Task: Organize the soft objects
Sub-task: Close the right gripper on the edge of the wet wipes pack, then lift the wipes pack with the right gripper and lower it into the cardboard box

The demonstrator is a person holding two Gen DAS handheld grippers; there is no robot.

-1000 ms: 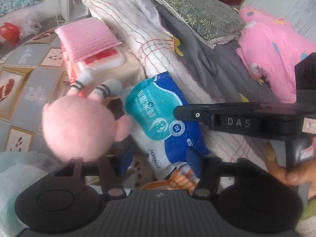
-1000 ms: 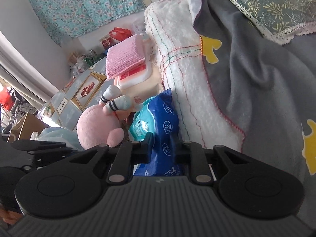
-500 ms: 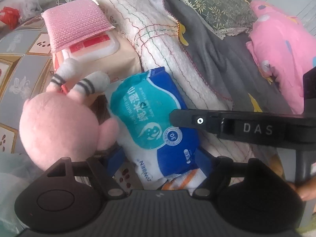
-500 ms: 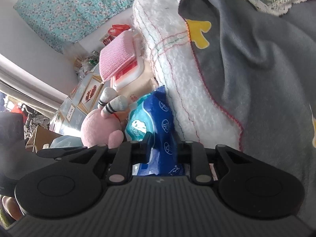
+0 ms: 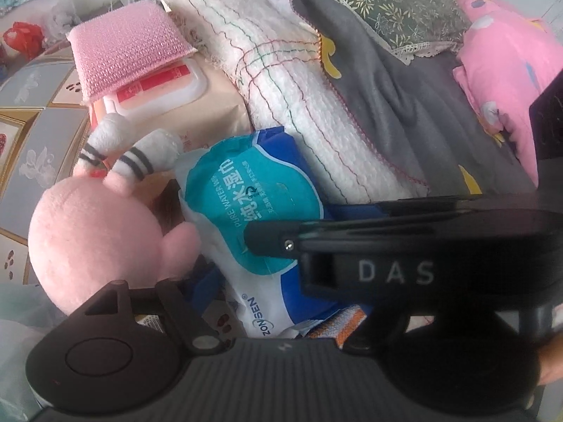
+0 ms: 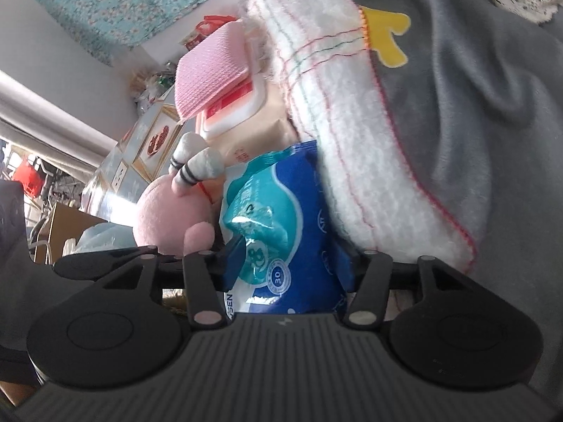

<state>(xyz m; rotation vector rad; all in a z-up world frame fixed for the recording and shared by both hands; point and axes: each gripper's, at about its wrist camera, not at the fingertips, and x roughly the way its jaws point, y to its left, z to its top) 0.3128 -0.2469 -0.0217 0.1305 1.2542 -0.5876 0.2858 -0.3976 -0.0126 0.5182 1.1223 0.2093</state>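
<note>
Left wrist view: one blue-and-teal wet-wipe pack point(image 5: 253, 218) reads "PURE WATER", "ZONSEN" and "30". It lies between one pink plush toy point(image 5: 95, 239) and the white quilt point(image 5: 299, 105). The left gripper point(image 5: 281, 311) has its fingers spread wide on either side of the pack's near end. The right gripper point(image 5: 404, 246), marked "DAS", crosses over the pack.

Right wrist view: the right gripper point(image 6: 286, 262) has its fingers set wide around the pack point(image 6: 281, 211); whether they press it I cannot tell. One pink sponge point(image 6: 211, 70) tops a second, beige wipe pack point(image 6: 246, 130).

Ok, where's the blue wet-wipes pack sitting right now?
In both wrist views the blue wet-wipes pack sits low and central, between the pink plush toy on its left and the white blanket on its right.
</note>
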